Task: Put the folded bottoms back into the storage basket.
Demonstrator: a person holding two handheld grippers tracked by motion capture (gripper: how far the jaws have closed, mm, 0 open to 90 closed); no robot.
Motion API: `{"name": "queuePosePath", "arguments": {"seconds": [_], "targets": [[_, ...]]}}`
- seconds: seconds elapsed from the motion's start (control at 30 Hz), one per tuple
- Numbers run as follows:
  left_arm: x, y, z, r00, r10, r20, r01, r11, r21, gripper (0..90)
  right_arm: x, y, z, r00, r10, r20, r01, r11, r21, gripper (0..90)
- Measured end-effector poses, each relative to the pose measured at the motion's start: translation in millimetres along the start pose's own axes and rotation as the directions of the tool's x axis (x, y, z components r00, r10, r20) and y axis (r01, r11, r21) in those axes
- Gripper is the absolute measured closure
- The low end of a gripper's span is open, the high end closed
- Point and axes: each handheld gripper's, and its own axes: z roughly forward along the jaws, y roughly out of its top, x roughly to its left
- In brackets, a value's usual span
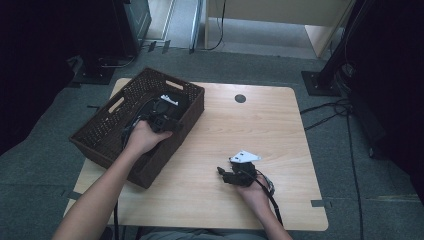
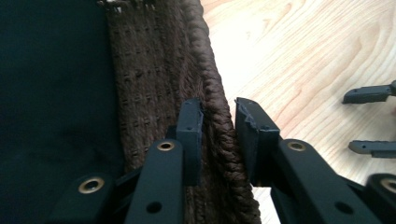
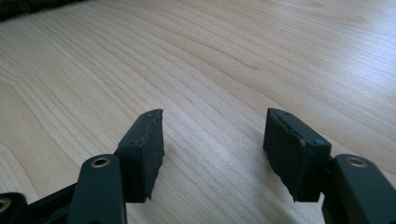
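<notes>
- L gripper (image 2: 218, 123) straddling braided rim of wicker basket (image 1: 97, 131), pads (image 2: 191, 122) narrow, touching or nearly touching rim; firm clamp – can't tell.
- Basket at table's (image 1: 280, 130) left-rear corner, partly overhanging edge.
- R gripper (image 3: 214, 140) wide, holding nothing, low over bare wood near front.
- Grip stage about done; basket move itself probably not begun yet.

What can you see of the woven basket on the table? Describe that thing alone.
The basket is dark brown, rectangular and woven, with a thick braided rim and slot handles cut into its walls. It sits upright on the left part of the wooden table, skewed to the table's edges. Its inside looks dark. The left tool straddles the rim of its right-hand wall, one jaw inside and one outside, seemingly touching the braid.
</notes>
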Motion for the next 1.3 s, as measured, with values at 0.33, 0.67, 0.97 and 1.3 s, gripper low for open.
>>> {"name": "queuePosePath", "arguments": {"seconds": [0.33, 0.67, 0.97, 1.3], "targets": [[-3.0, -0.5, 0.7, 0.9996, -0.004, -0.028, 0.004, 0.9999, -0.01, 77.5, 0.8, 0.0, 0.1, 1.0, -0.003, 0.001, 0.003, 1.0, 0.002, 38.1], [0.9, 0.8, 1.3, 0.997, -0.053, -0.057, 0.051, 0.9982, -0.03, 79.4, 1.0, -0.7, -0.8, 1.0, -0.005, -0.006, 0.005, 1.0, 0.002, 38.0], [16.0, -3.5, -4.9, 0.9881, -0.127, -0.087, 0.122, 0.991, -0.055, 80.9, 0.7, -0.9, -1.0, 1.0, -0.005, -0.008, 0.005, 1.0, 0.002, 38.0], [49.2, -20.0, -23.4, 0.9682, -0.211, -0.134, 0.199, 0.9752, -0.098, 82.2, 0.9, -0.6, -0.5, 1.0, -0.006, -0.005, 0.006, 1.0, 0.002, 38.0]]}}
